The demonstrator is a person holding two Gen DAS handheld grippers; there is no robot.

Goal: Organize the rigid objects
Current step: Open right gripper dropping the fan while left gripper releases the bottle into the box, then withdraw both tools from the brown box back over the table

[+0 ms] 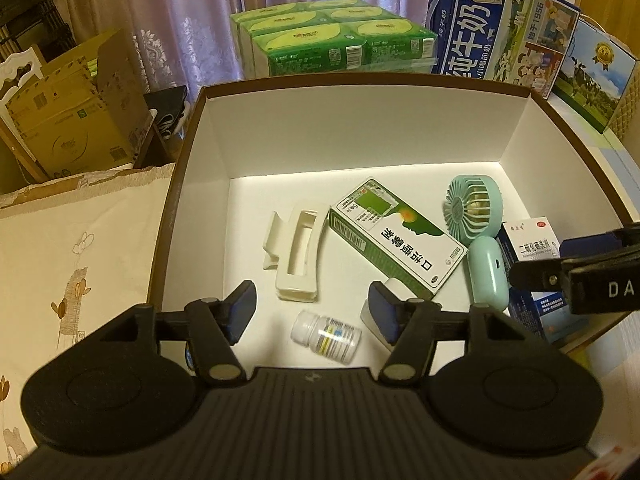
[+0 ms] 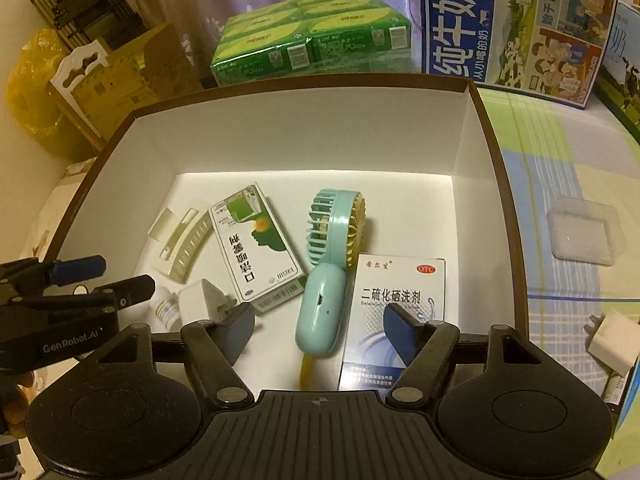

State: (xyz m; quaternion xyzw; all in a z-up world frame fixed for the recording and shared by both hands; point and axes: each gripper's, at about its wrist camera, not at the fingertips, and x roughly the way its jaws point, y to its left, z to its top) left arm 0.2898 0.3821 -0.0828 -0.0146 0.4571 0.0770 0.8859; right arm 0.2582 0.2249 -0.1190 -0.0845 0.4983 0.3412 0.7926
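- The open box (image 2: 492, 152), brown outside and white inside, sits on a checked cloth (image 2: 560, 168).
- On the cloth (image 1: 624, 176) right of the box lie a clear plastic case (image 2: 584, 232) and a white plug adapter (image 2: 612, 344).
- Milk cartons (image 2: 520, 24) stand behind the box.

Both claws held apart, tilted downward

The black left claw with blue pads (image 1: 312, 308) stands parted, gripping nothing; the matching black right claw (image 2: 318, 330) is likewise parted and empty, both angled steeply down, side by side.
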